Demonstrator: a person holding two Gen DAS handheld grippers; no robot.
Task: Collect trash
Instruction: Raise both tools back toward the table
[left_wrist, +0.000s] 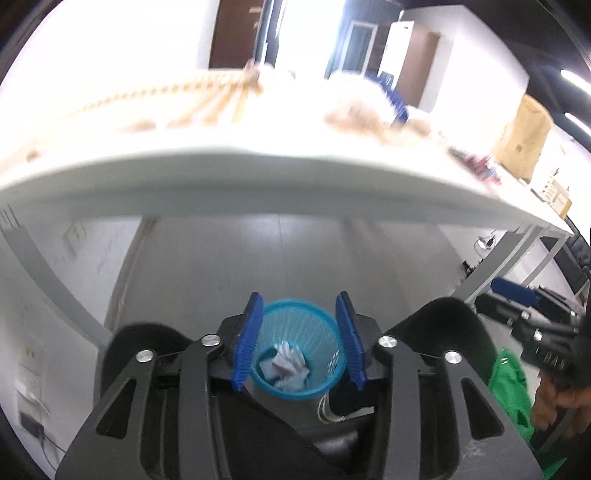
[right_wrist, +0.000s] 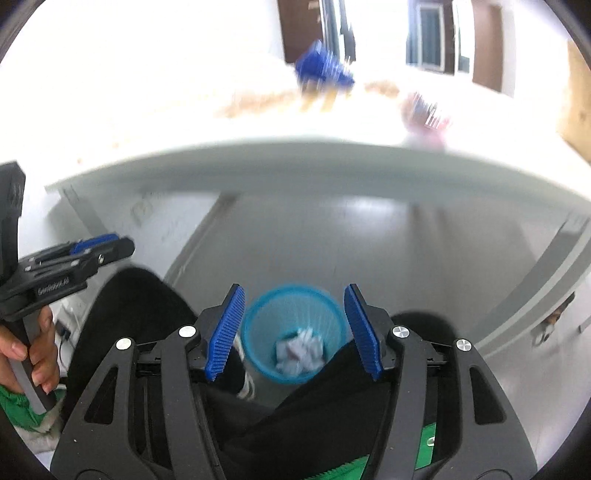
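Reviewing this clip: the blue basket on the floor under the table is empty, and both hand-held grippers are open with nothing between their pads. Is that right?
Not quite. The blue basket is not empty: crumpled white paper lies at its bottom, as both wrist views show. The rest holds: it stands on the floor below the table, and the left hand-held gripper and right hand-held gripper are open, holding nothing.

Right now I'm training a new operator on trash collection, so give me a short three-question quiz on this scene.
1. True or false: the round blue mesh plastic wastebasket on the floor is empty.
2. What lies inside it? A) crumpled white paper B) bottles C) fruit peel
3. Fill in: the jaws of the left gripper and right gripper both stand ____, with nothing between them.

Key: 1 false; 2 A; 3 open.
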